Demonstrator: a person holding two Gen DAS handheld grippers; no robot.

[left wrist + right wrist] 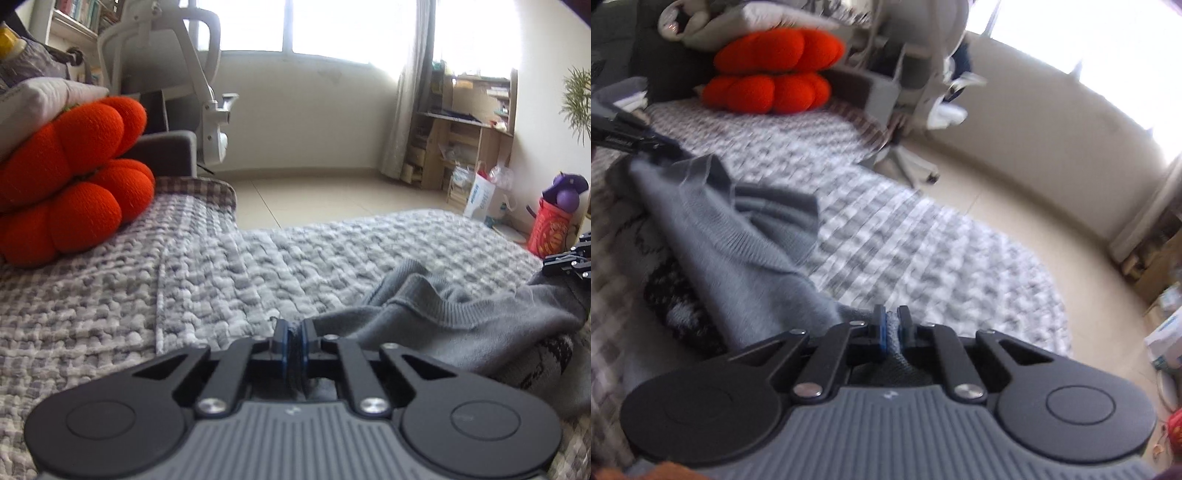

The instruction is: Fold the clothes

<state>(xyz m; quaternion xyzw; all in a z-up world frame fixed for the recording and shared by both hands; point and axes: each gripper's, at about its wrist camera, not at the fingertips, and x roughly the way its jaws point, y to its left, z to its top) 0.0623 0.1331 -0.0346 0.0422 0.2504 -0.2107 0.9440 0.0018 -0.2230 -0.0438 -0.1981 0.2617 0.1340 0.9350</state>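
A grey knit sweater [461, 325] with a dark pattern lies on the grey-white checked bed cover [221, 273]. My left gripper [293, 330] is shut on one edge of the sweater. My right gripper [892, 325] is shut on another edge of the sweater [731, 243], and the cloth is stretched between the two. The right gripper shows at the right edge of the left wrist view [569, 260]. The left gripper shows at the left edge of the right wrist view [631, 138]. The right wrist view is blurred.
Two orange pumpkin cushions [70, 177] are stacked at the back left of the bed, under a white pillow [40, 99]. A white office chair [184, 74] stands beyond on the tiled floor [332, 195]. Wooden shelves [458, 129] and bags stand at the far right.
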